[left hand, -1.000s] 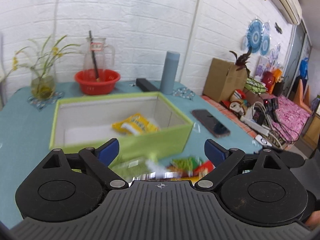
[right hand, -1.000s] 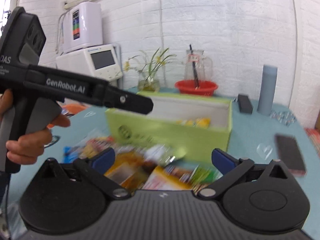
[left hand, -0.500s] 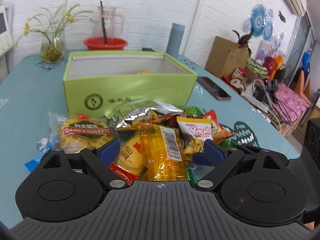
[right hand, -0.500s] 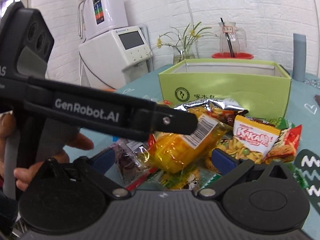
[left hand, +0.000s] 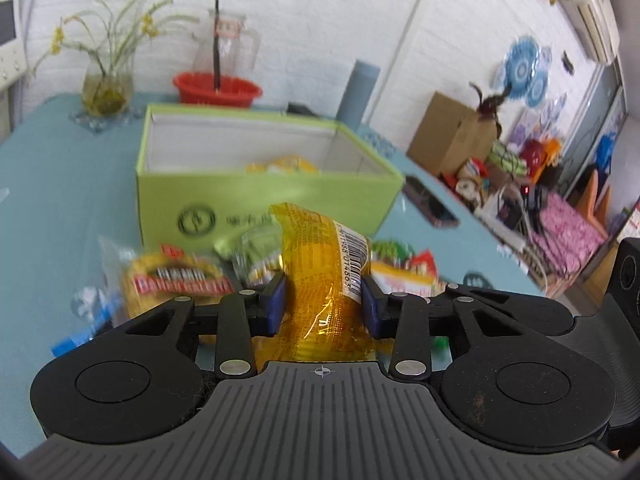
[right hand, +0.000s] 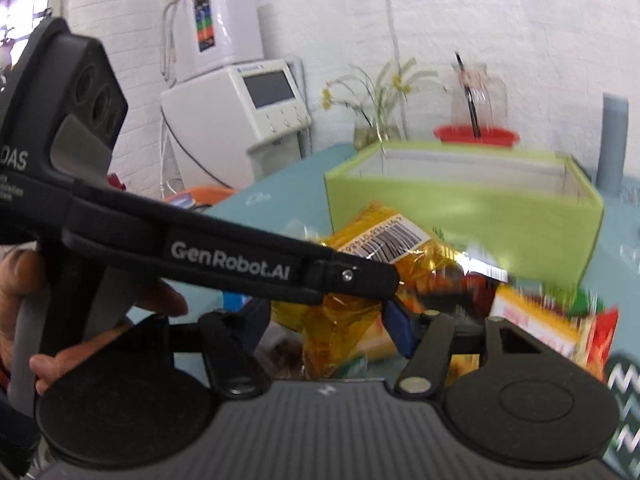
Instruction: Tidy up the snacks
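Yellow snack packet (left hand: 324, 276) sits between closing left hand-held gripper (left hand: 323, 306), angled downward.

Bright, even daylight fills both views, with soft, faint shadows. Motion blur smears the snack pile (left hand: 256, 276) ahead of the left gripper (left hand: 323, 300) and the packets (right hand: 560, 320) right of the right gripper (right hand: 324, 328). Glare glints on the yellow wrapper (left hand: 320, 280). Fisheye bending curves the edges; corners darken.

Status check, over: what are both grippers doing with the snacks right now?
Left gripper closing on yellow barcode packet. Right gripper closing around same packet. Green box behind, one snack inside. Path clear.
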Tool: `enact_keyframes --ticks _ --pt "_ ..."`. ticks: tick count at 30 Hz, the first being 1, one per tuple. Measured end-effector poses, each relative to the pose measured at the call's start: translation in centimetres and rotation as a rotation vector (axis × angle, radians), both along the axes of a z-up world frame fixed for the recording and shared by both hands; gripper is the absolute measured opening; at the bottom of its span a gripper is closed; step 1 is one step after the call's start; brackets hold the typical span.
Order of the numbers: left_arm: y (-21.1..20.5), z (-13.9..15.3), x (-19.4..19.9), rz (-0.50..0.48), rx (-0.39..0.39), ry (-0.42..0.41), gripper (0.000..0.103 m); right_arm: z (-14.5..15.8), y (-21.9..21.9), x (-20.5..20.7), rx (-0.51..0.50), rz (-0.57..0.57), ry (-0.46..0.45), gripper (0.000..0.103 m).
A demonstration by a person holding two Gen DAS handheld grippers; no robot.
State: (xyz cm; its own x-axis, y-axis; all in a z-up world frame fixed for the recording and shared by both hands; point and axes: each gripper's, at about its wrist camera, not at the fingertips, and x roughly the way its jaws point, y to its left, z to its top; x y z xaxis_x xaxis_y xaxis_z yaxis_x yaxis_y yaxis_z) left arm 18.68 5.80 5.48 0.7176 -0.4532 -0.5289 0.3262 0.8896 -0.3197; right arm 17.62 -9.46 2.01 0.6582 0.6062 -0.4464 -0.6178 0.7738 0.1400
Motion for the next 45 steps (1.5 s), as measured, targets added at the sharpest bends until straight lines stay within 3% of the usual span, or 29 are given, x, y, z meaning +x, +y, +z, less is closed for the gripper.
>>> enact_keyframes --ticks 4,8,13,17,19,21,23,25,27,29,32,36,39,45 --pt "0.7 2.8 4.1 0.033 -0.005 -0.043 0.018 2.6 1.1 4.2 -0.025 0.017 -0.063 0.063" --pt "0.9 4.1 10.4 0.053 0.022 -0.051 0.019 4.2 2.3 10.6 -0.050 0.014 -0.052 0.065" --pt "1.2 2.6 17.6 0.077 0.039 0.015 0.019 3.5 3.5 18.0 -0.079 0.017 0.045 0.065" --pt "1.0 0.2 20.5 0.077 0.066 0.062 0.018 1.3 4.6 21.0 -0.136 0.029 0.093 0.070" --pt "0.9 -0.8 21.3 0.076 0.084 0.078 0.023 0.2 5.1 21.7 -0.162 0.035 0.108 0.073" --pt "1.0 -1.1 21.4 0.097 0.098 0.070 0.048 -0.2 4.9 21.9 -0.146 0.034 0.126 0.074" --pt "1.4 -0.4 20.5 0.120 0.092 0.046 0.058 0.5 4.3 21.0 -0.139 0.023 0.093 0.079" --pt "2.1 1.2 18.6 0.132 0.071 0.000 0.060 2.0 3.1 19.1 -0.116 0.007 0.038 0.083" --pt "2.5 2.8 16.0 0.133 0.055 -0.052 0.067 3.7 1.4 16.1 -0.072 -0.009 -0.021 0.097" --pt "2.7 4.0 12.9 0.122 0.044 -0.097 0.074 4.8 -0.2 12.5 -0.045 -0.009 -0.067 0.101" --pt "2.7 4.3 8.2 0.099 0.026 -0.124 0.074 4.9 -2.1 7.3 -0.018 0.004 -0.085 0.102" --pt "2.9 2.0 2.5 0.092 -0.019 -0.083 0.075 1.9 -2.7 1.1 0.007 0.068 0.010 0.102" --pt "3.1 -0.8 -1.8 0.118 -0.045 -0.027 0.075 -1.3 -1.4 -1.6 -0.044 0.105 0.058 0.102" --pt "4.9 -4.5 -7.3 0.215 -0.139 0.091 0.075 -5.1 0.5 -0.8 -0.163 0.069 0.097 0.102"
